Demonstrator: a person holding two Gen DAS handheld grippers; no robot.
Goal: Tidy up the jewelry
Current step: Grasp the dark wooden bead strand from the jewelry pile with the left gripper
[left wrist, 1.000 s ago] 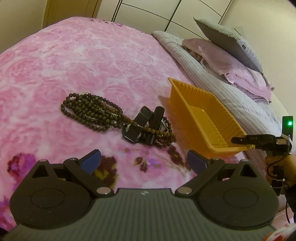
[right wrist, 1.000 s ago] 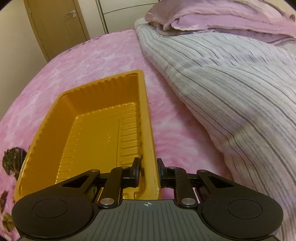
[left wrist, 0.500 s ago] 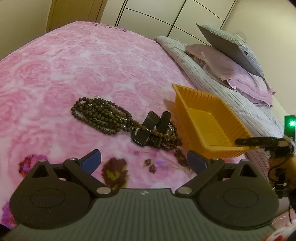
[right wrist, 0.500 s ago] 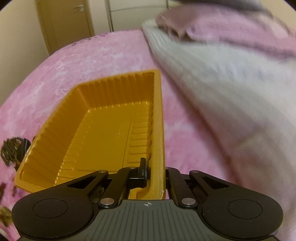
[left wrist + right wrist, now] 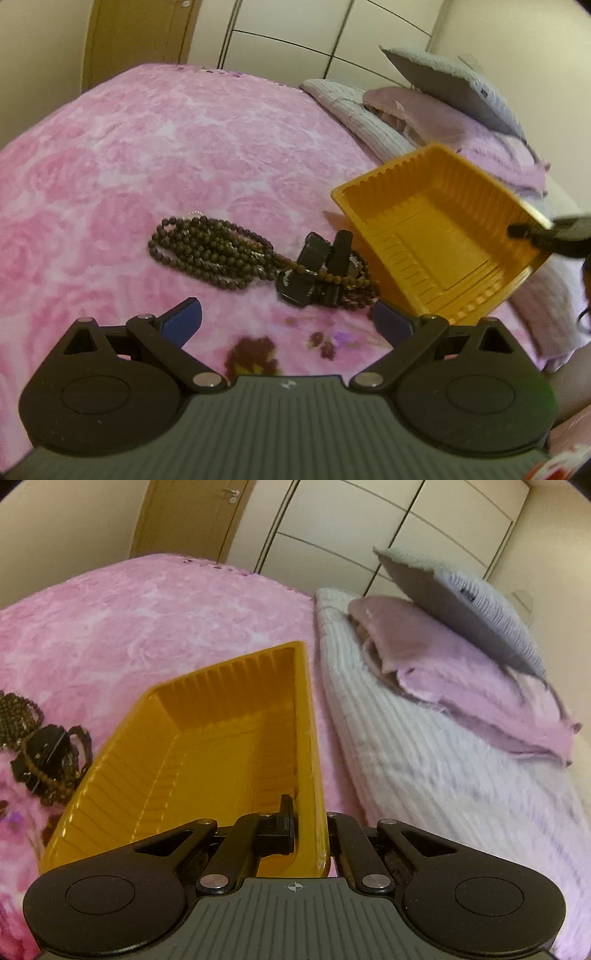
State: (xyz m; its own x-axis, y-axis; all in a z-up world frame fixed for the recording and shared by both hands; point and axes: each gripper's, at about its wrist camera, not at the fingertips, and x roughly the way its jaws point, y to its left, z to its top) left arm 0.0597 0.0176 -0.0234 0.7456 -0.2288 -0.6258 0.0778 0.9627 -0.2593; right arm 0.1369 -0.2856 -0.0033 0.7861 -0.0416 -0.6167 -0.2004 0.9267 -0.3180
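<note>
An orange plastic tray (image 5: 207, 753) (image 5: 436, 236) hangs tilted above the pink bedspread, its inside empty. My right gripper (image 5: 308, 812) is shut on the tray's right rim, one finger inside the wall and one outside; in the left wrist view this same gripper (image 5: 532, 230) shows at the tray's far right edge. A heap of dark brown bead strands (image 5: 210, 251) (image 5: 18, 716) lies on the bedspread, with a black watch (image 5: 317, 269) (image 5: 44, 753) tangled at its right end, next to the tray's low corner. My left gripper (image 5: 286, 319) is open, hovering just before the watch with nothing between its fingers.
A pink flowered bedspread (image 5: 147, 147) covers the bed. A striped grey-white duvet (image 5: 424, 760), a folded lilac cloth (image 5: 461, 686) and a grey pillow (image 5: 461, 598) lie to the right. A wardrobe (image 5: 369, 531) and a door (image 5: 192, 513) stand behind.
My right gripper closed on the tray's rim, then lifted and tilted the tray so its left side dips toward the watch. The left gripper stayed open and barely moved.
</note>
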